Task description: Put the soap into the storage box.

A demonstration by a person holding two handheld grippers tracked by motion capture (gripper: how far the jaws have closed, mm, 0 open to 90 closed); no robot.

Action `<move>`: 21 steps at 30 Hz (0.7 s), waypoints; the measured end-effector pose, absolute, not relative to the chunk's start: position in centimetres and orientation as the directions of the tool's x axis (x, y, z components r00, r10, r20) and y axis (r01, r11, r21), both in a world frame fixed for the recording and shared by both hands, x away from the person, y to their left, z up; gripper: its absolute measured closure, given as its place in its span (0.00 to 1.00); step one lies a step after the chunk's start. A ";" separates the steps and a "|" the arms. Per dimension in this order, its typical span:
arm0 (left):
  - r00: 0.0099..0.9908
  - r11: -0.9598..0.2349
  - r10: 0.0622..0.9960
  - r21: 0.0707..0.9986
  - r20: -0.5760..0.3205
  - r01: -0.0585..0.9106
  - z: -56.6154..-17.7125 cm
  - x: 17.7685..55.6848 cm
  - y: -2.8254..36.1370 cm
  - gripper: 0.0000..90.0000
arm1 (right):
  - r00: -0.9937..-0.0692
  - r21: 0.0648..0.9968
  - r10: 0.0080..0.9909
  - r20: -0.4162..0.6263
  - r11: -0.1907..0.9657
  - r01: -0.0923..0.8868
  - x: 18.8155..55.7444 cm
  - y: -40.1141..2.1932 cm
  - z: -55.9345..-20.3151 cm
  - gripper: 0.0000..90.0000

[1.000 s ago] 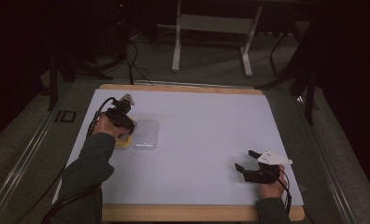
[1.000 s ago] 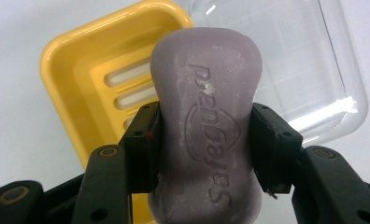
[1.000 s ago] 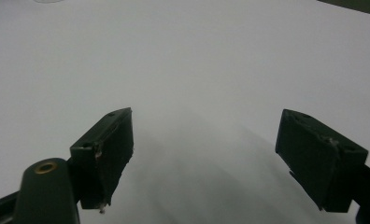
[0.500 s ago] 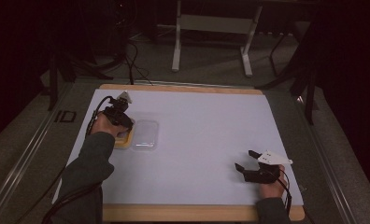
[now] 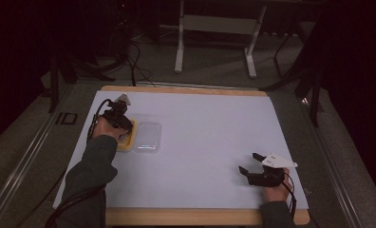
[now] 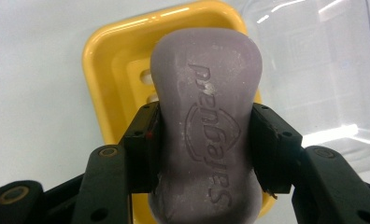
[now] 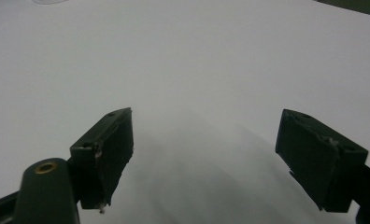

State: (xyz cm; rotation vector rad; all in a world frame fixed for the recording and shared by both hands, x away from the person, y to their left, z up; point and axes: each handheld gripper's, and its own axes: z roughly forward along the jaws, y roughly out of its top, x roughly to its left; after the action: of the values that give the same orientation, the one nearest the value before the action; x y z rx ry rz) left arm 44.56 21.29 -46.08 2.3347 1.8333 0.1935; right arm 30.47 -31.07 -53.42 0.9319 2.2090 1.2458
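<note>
Soap bar (image 6: 205, 140), dull mauve-grey, rounded, w/ embossed lettering on top, sits pinched between the two black jaws of the left tongs (image 6: 205, 149), one pad on each long side. Directly beyond & under it: yellow plastic soap dish (image 6: 113, 70), rectangular w/ rounded corners, slots in the base showing just past the bar's far end. Can't tell whether the bar touches the dish or hangs just above it. To the right of the left tongs, just beside the dish: clear plastic lid (image 6: 314, 70), lying flat on the white sheet covering the counter (image 5: 210, 128).

In the high view the left tongs (image 5: 122, 127) are over the dish (image 5: 127, 141), lid (image 5: 148, 137) alongside on the side toward the right tongs.

Right tongs (image 5: 249, 163) well apart from all this, near the counter's front edge, jaws spread wide w/ nothing between them. In the right gripper view the right tongs (image 7: 204, 154) have bare white sheet ahead.
</note>
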 end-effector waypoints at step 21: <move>0.200 -0.204 0.979 0.197 0.041 0.959 -47.7 44.6 21.7 0.55 | -0.678 0.865 0.734 -0.045 0.368 0.341 30.4 -31.1 -53.4 0.21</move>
State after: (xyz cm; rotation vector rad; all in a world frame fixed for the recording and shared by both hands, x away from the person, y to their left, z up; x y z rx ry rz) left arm 44.61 21.74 -47.74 2.3306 1.8953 0.2368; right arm 30.44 -31.06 -53.42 0.9321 2.2086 1.2456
